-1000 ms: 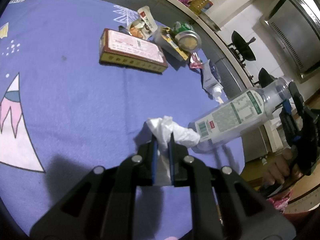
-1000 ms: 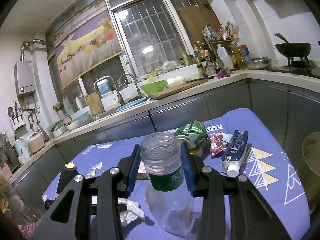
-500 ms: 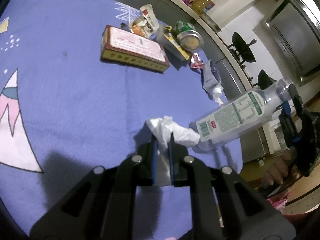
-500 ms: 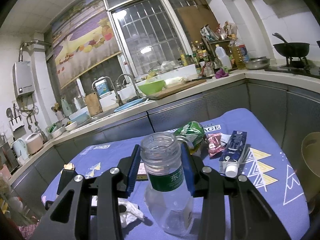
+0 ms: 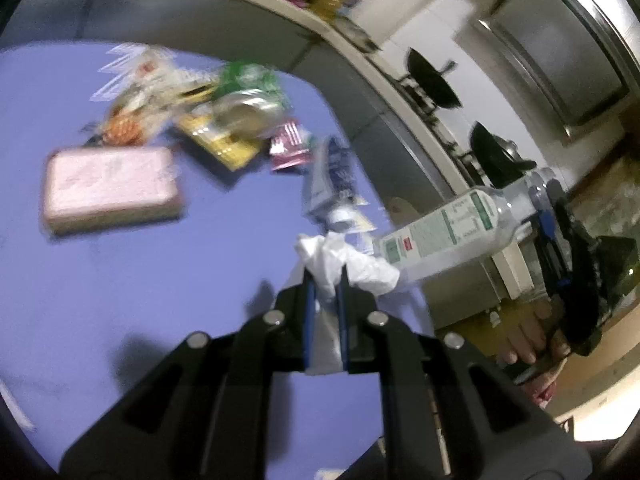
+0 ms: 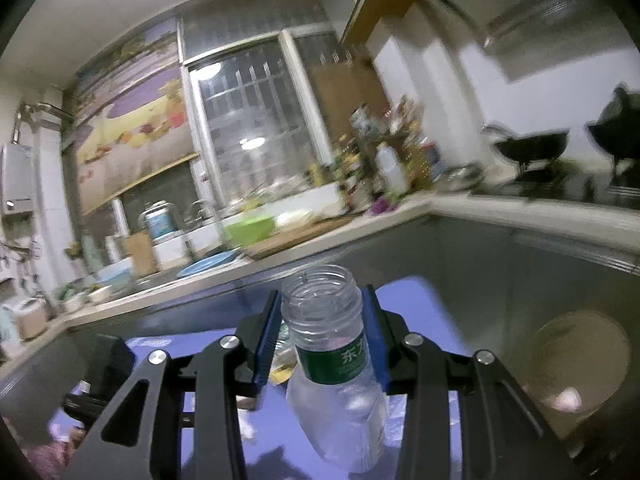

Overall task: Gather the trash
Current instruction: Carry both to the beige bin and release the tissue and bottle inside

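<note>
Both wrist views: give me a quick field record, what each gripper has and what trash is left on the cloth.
left gripper: shut on crumpled white tissue
right gripper: shut on clear plastic bottle, gripped below its open, capless neck
surface: purple tablecloth
left on cloth: pink box, blue tube, pink wrapper, green and yellow packets
image quality: motion blur, small items hard to identify

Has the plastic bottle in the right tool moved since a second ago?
Yes. The plastic bottle, clamped in the right tool, has risen: its mouth now sits against the grey cabinet fronts, not over the purple tablecloth.
</note>
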The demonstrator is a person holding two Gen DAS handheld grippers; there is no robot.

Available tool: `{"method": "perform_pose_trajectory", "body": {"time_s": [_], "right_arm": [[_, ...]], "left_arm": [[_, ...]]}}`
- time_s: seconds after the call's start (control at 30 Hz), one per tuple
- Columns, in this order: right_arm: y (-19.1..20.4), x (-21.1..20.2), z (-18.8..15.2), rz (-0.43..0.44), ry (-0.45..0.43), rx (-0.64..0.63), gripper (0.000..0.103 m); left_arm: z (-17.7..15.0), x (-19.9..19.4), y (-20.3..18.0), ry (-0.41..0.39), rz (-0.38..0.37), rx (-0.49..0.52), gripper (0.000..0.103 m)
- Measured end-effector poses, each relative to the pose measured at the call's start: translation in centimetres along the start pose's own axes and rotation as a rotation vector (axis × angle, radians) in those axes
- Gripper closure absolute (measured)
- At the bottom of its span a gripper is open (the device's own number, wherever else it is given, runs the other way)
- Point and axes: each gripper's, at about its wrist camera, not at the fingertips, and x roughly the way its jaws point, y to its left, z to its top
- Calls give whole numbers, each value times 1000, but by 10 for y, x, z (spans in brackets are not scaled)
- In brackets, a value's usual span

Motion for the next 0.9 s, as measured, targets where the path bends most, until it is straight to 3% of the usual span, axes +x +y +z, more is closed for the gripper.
{"method": "perform_pose_trajectory", "body": {"time_s": [0.23,0.4,0.63,0.8,0.9], "right_arm": [[-79,-6,34,-191,-62,-65,67],[-143,-1,43,-319,-75,-83,67],[-221,18,16,-422,-7,-37,67],[-263,20,-16,-432,23,70,66],[-278,16,-31,-440,-9,128,56]], "left_arm": [[53,71,-84,40,-55,136,94],[85,142,-152,78,-108,224,94],[95,250,-206,177,-140,282,94],[84,319,-221,245,-102,306,93],[74,358,-217,290,-61,303,88]]}}
